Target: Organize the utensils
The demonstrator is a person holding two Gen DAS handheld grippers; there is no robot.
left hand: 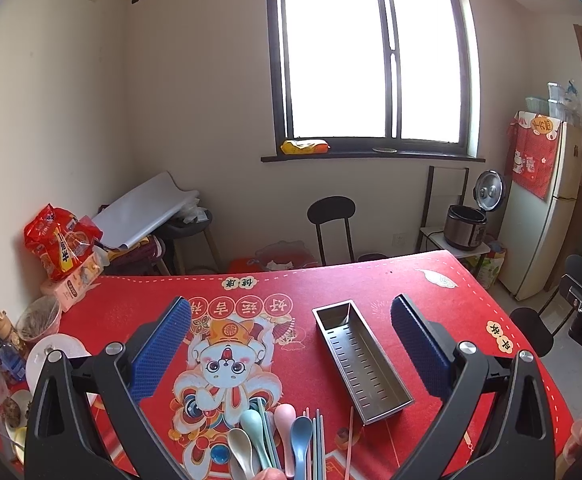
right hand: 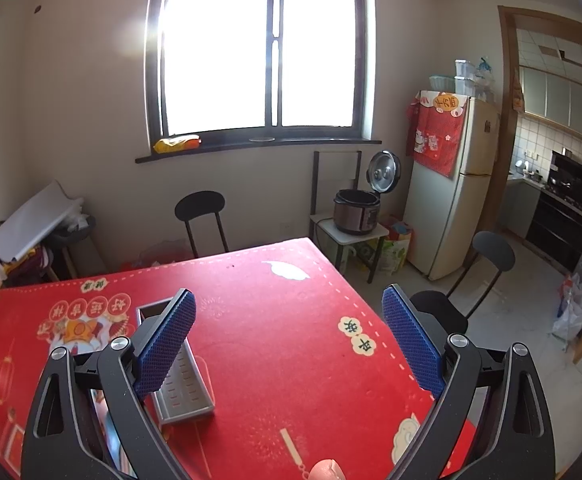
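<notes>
**Op A:** Red cloth [left hand: 331, 292] fills my left wrist view. I've got the left gripper [left hand: 291, 344] held above the table, tipped downward, its blue pads [left hand: 161, 354] spread wide with nothing between them.

**Op B:** Where are the utensils?

**Op A:** Bunched at the near edge, between the gripper's arms: a white spoon [left hand: 239, 450], a green one [left hand: 253, 426], a pink one [left hand: 285, 416] and a blue one [left hand: 301, 438], lying among pastel chopsticks [left hand: 318, 444]. One pink chopstick [left hand: 350, 440] lies apart, just beside the steel tray [left hand: 361, 360]. That tray sits on the cloth under the gap, nearer the right pad, holding nothing I can see.

**Op B:** And the right wrist view?

**Op A:** I hold the right gripper [right hand: 289, 344] above the table's right part, also angled down, fingers wide apart and bare. The tray [right hand: 183, 388] shows behind its left pad [right hand: 167, 344], partly hidden. A chair [right hand: 457, 292] stands past the table edge, behind the right pad.
</notes>
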